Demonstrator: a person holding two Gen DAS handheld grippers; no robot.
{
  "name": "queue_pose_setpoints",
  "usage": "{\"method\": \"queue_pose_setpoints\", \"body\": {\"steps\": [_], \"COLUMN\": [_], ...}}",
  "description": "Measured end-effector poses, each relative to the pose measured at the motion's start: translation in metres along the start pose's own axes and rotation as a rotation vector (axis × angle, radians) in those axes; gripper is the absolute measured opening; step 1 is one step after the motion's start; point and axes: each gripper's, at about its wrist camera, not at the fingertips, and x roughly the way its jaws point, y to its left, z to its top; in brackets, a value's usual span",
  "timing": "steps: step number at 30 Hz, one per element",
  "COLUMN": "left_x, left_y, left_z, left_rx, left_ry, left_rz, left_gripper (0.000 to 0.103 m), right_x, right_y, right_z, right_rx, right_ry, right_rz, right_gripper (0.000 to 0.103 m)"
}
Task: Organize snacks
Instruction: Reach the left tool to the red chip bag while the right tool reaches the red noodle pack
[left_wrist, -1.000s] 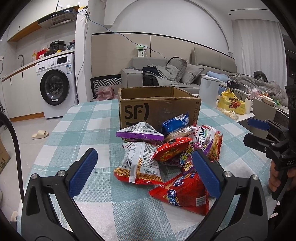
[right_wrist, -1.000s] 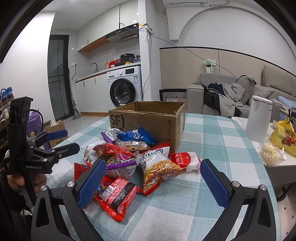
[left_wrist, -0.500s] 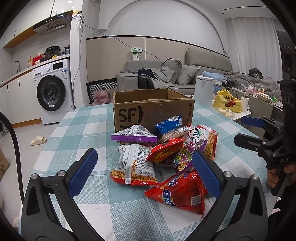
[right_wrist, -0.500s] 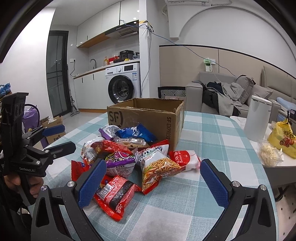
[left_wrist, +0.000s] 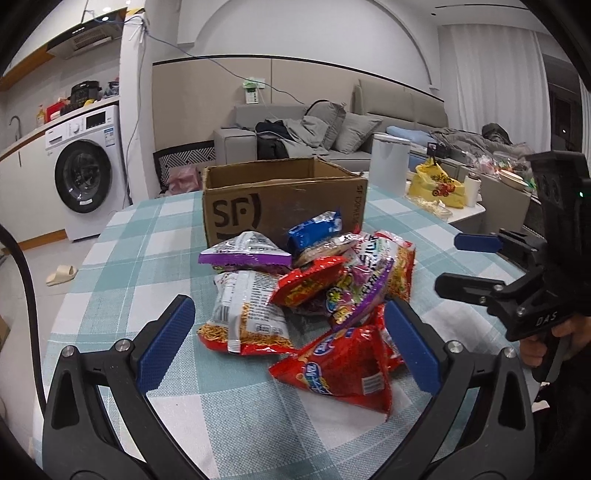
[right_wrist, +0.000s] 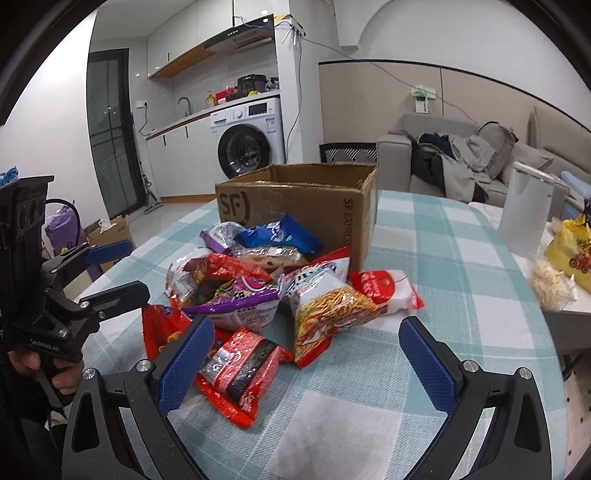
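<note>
A heap of snack bags (left_wrist: 310, 295) lies on the checked tablecloth in front of an open cardboard box (left_wrist: 280, 199) marked SF. Nearest in the left wrist view is a red triangular bag (left_wrist: 343, 365), with a noodle-snack bag (left_wrist: 247, 317) to its left. My left gripper (left_wrist: 288, 347) hovers open just short of the heap, holding nothing. In the right wrist view the heap (right_wrist: 266, 288) and box (right_wrist: 306, 206) appear again, a red and black packet (right_wrist: 240, 365) lying closest. My right gripper (right_wrist: 306, 362) is open and holds nothing.
The table (left_wrist: 147, 236) has a teal and white checked cloth. A white canister (right_wrist: 524, 214) stands at its far right, beside a side table with a yellow bag (right_wrist: 572, 251). A washing machine (left_wrist: 85, 173) and sofa (left_wrist: 332, 133) stand behind. Each gripper appears in the other's view, held by a hand.
Both grippers have moved in closer to the snack heap, which now looms larger in each view. The bags and the box have stayed put. Both grippers stay open.
</note>
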Motion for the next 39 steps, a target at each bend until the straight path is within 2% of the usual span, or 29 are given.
{"method": "queue_pose_setpoints", "body": {"steps": [2, 5, 9, 14, 26, 30, 39], "left_x": [0.001, 0.005, 0.014, 0.024, 0.042, 0.046, 0.062], "left_y": [-0.005, -0.014, -0.019, -0.014, -0.008, -0.007, -0.006], "left_z": [-0.001, -0.004, -0.008, -0.010, -0.014, -0.017, -0.020], "left_rx": [0.017, 0.047, 0.075, 0.041, 0.014, 0.013, 0.011], "left_ry": [0.017, 0.053, 0.112, 0.159, 0.244, 0.276, 0.330], "left_rz": [-0.017, -0.048, -0.034, -0.073, -0.130, -0.147, -0.169], "left_gripper": [0.102, 0.102, 0.102, 0.101, 0.076, 0.075, 0.074], "right_x": [0.002, 0.006, 0.017, 0.023, 0.042, 0.047, 0.051], "right_y": [0.004, 0.009, 0.014, 0.020, 0.028, 0.030, 0.032], "right_z": [0.000, -0.002, -0.006, -0.010, -0.017, -0.018, -0.018], "right_rx": [-0.009, -0.010, -0.008, -0.015, 0.001, 0.014, -0.008], "right_ry": [0.020, 0.056, 0.117, 0.160, 0.254, 0.280, 0.303], "right_rz": [0.000, 0.024, 0.057, 0.083, 0.135, 0.152, 0.121], "right_gripper": [0.100, 0.092, 0.085, 0.082, 0.078, 0.078, 0.074]}}
